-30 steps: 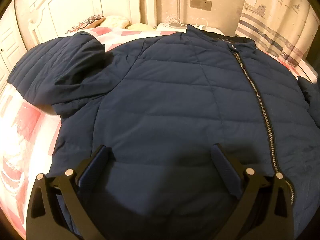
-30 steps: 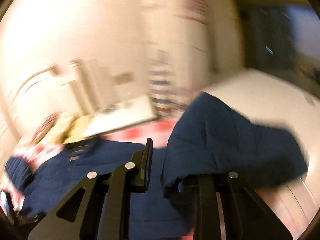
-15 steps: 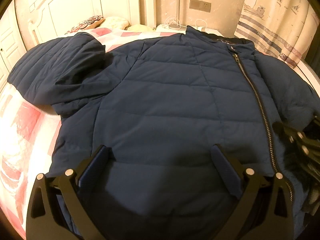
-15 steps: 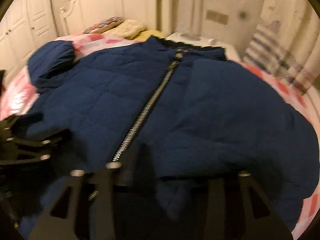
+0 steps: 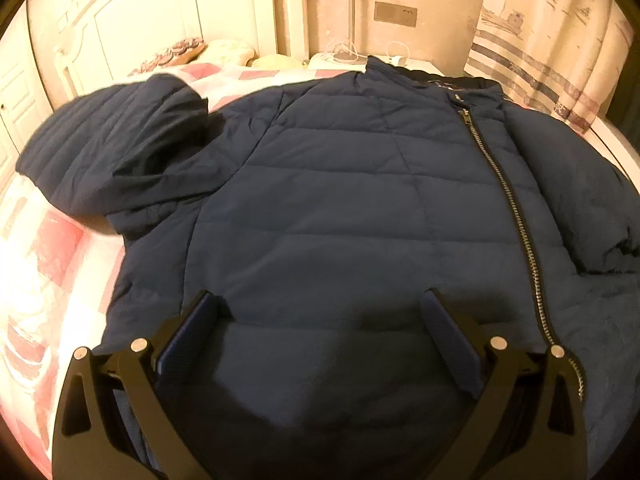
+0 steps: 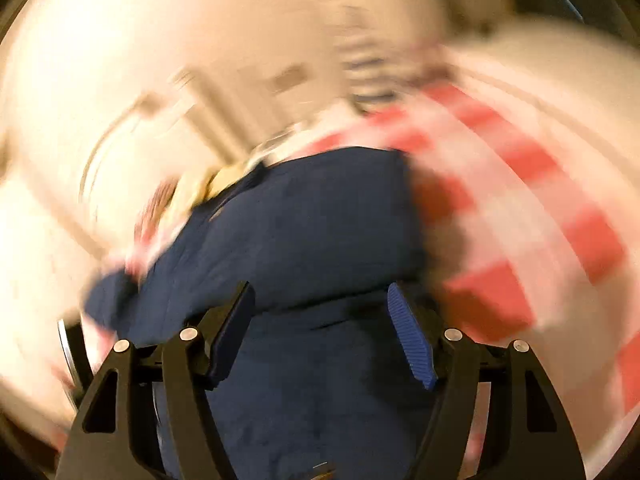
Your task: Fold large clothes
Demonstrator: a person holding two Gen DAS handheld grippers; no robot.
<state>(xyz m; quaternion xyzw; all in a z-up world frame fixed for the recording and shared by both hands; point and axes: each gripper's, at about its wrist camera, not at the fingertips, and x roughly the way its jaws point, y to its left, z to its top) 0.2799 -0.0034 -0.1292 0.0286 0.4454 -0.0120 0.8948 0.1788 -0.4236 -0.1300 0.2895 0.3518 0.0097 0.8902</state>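
A dark blue quilted jacket [image 5: 340,200] lies front up on the bed, its silver zipper [image 5: 508,208] running down the right half. One sleeve [image 5: 120,152] is bunched at the upper left. The other sleeve [image 5: 580,200] is laid over the jacket's right front. My left gripper [image 5: 319,298] hovers open over the lower front panel, nothing between its pads. In the blurred right wrist view, my right gripper [image 6: 320,290] has its jaws opening over the jacket [image 6: 312,220]; the blue pads stand apart and press on no fabric.
The jacket rests on a red and white checked bedspread [image 5: 48,260] [image 6: 520,220]. A white headboard [image 5: 160,32] and pillows [image 5: 228,50] stand at the back. A nightstand with cables [image 5: 360,56] and a striped curtain [image 5: 552,48] are behind the collar.
The right gripper carried the right sleeve over the jacket's front, let go of it, opened and swung away to the right. The left gripper has stayed in place.
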